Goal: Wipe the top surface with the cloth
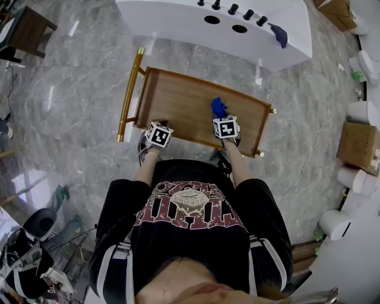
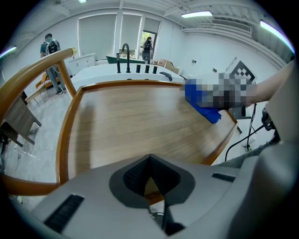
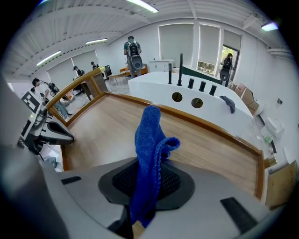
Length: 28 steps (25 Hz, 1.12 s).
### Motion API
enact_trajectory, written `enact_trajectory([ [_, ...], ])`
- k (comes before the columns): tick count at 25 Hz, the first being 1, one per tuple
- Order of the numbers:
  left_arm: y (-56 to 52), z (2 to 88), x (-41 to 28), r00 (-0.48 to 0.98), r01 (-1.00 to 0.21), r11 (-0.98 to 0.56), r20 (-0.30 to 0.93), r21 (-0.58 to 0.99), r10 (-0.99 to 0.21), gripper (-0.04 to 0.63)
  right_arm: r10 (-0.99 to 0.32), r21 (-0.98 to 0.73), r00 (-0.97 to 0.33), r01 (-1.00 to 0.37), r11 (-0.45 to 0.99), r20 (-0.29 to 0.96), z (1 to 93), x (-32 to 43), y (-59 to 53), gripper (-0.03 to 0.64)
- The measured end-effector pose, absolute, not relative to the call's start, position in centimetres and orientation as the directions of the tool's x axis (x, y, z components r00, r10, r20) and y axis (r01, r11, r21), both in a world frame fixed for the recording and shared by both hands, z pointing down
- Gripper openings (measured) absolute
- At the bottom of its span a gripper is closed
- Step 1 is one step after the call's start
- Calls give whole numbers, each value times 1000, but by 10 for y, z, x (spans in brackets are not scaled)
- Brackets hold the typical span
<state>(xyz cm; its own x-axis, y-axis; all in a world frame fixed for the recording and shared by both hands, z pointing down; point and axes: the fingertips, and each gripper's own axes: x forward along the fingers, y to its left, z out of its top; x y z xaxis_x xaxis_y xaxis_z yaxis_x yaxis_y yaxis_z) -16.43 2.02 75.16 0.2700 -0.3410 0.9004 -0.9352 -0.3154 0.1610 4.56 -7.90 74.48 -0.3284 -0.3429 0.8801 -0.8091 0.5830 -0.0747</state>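
Note:
The top surface is a wooden cart top [image 1: 178,101] with a raised rim. My right gripper [image 1: 221,117] is over its near right part, shut on a blue cloth [image 1: 218,107]. In the right gripper view the blue cloth [image 3: 149,144] stands up out of the shut jaws of that gripper [image 3: 147,186], above the wooden top [image 3: 205,140]. My left gripper [image 1: 159,126] sits at the near left rim. In its own view the left gripper [image 2: 149,179] is shut on nothing, over the wood [image 2: 126,121], and the blue cloth [image 2: 198,101] shows at the right.
A brass handle [image 1: 127,95] runs along the cart's left end. Behind the cart stands a white counter [image 1: 178,18] with black taps, two holes and a dark cloth [image 1: 279,34]. Cardboard boxes [image 1: 356,145] and white pots line the right. People stand far off [image 3: 134,57].

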Motion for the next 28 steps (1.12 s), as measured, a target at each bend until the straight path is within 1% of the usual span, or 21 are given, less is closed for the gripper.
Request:
enact_trajectory([
  [19,23,753,-168,261,-937,-318,900,148,-350,46,-294,-116,-403,-737,666,866,744,-8,-81,86],
  [28,23,754,-167,264,-937,-314,897,151,-354,48,-256,-130,-439,-676,725,861,746,-35,-81,86],
])
